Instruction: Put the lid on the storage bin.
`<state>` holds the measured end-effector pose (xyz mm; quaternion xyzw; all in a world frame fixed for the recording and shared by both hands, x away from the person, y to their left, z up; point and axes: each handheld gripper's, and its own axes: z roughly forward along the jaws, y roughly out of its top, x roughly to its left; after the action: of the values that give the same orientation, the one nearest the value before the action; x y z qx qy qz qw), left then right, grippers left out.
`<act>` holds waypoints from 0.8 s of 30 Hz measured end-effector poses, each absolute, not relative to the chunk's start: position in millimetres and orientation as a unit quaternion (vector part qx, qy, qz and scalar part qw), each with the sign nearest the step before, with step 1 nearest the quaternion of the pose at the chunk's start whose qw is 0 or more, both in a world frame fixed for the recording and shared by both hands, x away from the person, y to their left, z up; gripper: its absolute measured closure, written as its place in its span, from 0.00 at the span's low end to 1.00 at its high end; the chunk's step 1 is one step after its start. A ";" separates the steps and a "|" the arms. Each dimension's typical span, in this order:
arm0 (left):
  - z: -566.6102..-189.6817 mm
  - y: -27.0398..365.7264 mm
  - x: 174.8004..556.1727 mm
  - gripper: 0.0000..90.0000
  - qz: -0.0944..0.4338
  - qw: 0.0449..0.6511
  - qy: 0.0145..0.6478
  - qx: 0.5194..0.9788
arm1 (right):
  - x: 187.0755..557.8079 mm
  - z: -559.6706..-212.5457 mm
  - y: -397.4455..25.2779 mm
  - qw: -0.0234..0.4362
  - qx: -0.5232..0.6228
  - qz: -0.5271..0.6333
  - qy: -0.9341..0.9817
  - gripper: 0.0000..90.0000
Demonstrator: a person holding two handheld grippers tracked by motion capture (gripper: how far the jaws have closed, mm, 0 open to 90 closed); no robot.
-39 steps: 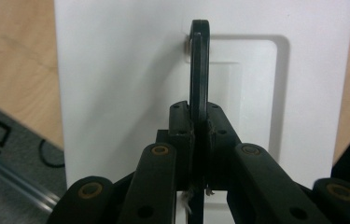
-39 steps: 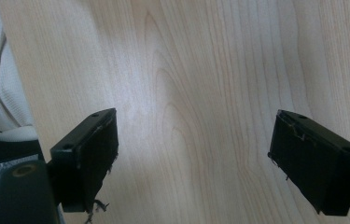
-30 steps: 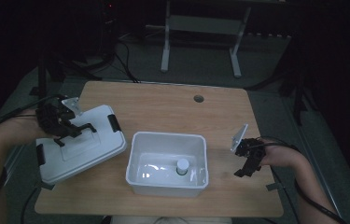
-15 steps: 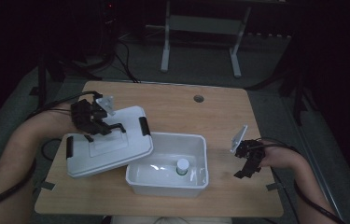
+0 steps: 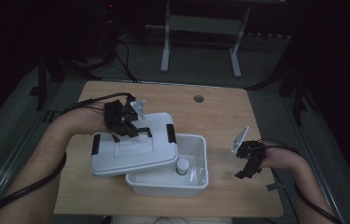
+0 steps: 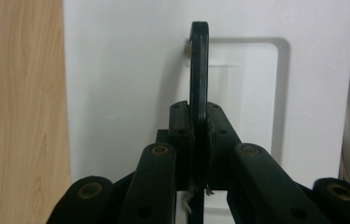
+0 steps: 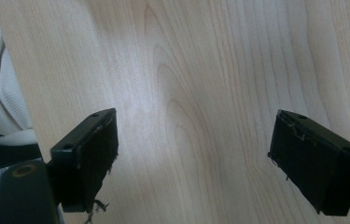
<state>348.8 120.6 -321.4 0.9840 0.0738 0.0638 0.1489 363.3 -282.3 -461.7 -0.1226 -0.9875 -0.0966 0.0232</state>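
My left gripper (image 5: 133, 130) is clamped on the black handle (image 6: 199, 70) of the white lid (image 5: 133, 149), which I've carried rightward since a second ago; it now overlaps the left rim of the white bin (image 5: 196, 184). A small bottle (image 5: 182, 165) stands inside (half hidden by the lid's edge). My right gripper (image 5: 247, 163) hasn't moved, jaws spread over bare table (image 7: 200, 93).

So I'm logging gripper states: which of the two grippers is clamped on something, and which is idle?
The left gripper is clamped on the black handle of the white lid. The right gripper hangs open above the bare table.
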 end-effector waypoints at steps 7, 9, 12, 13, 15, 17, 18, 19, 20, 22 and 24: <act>-327.2 99.2 349.9 0.93 0.055 0.145 0.053 0.986 | 363.7 -461.2 -288.0 0.011 -0.130 -0.104 -0.986 0.17; -328.6 94.0 349.5 0.93 0.051 0.143 0.046 0.987 | 363.4 -461.7 -289.2 0.011 -0.132 -0.103 -0.986 0.17; -328.8 86.6 348.7 0.93 0.047 0.147 0.040 0.987 | 362.6 -462.6 -290.2 0.012 -0.133 -0.101 -0.986 0.17; -328.3 83.8 347.7 0.93 0.048 0.149 0.037 0.987 | 362.5 -462.9 -290.4 0.012 -0.133 -0.102 -0.986 0.17; -327.9 77.9 346.4 0.93 0.044 0.152 0.026 0.987 | 362.1 -463.4 -290.8 0.013 -0.134 -0.103 -0.986 0.17; -328.0 74.6 345.3 0.93 0.043 0.153 0.024 0.987 | 362.0 -463.9 -291.0 0.014 -0.134 -0.103 -0.986 0.17; -328.3 71.0 344.4 0.93 0.047 0.150 0.018 0.987 | 361.7 -464.2 -291.1 0.014 -0.134 -0.101 -0.986 0.17; -328.9 63.6 341.9 0.93 0.049 0.152 0.014 0.987 | 361.5 -464.4 -291.3 0.014 -0.134 -0.100 -0.986 0.17; -329.7 59.7 340.8 0.93 0.047 0.148 0.008 0.988 | 361.4 -464.3 -291.5 0.014 -0.135 -0.101 -0.986 0.17; -331.1 51.8 339.2 0.93 0.045 0.147 0.001 0.988 | 361.0 -464.3 -291.6 0.015 -0.135 -0.104 -0.985 0.17; -331.1 51.8 339.2 0.93 0.045 0.147 0.001 0.988 | 360.8 -464.2 -291.6 0.016 -0.135 -0.103 -0.985 0.17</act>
<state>339.2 51.8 -331.1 0.9881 0.0011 0.0450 0.1469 360.8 -291.6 -464.2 -0.1354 -0.9853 -0.1031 0.0162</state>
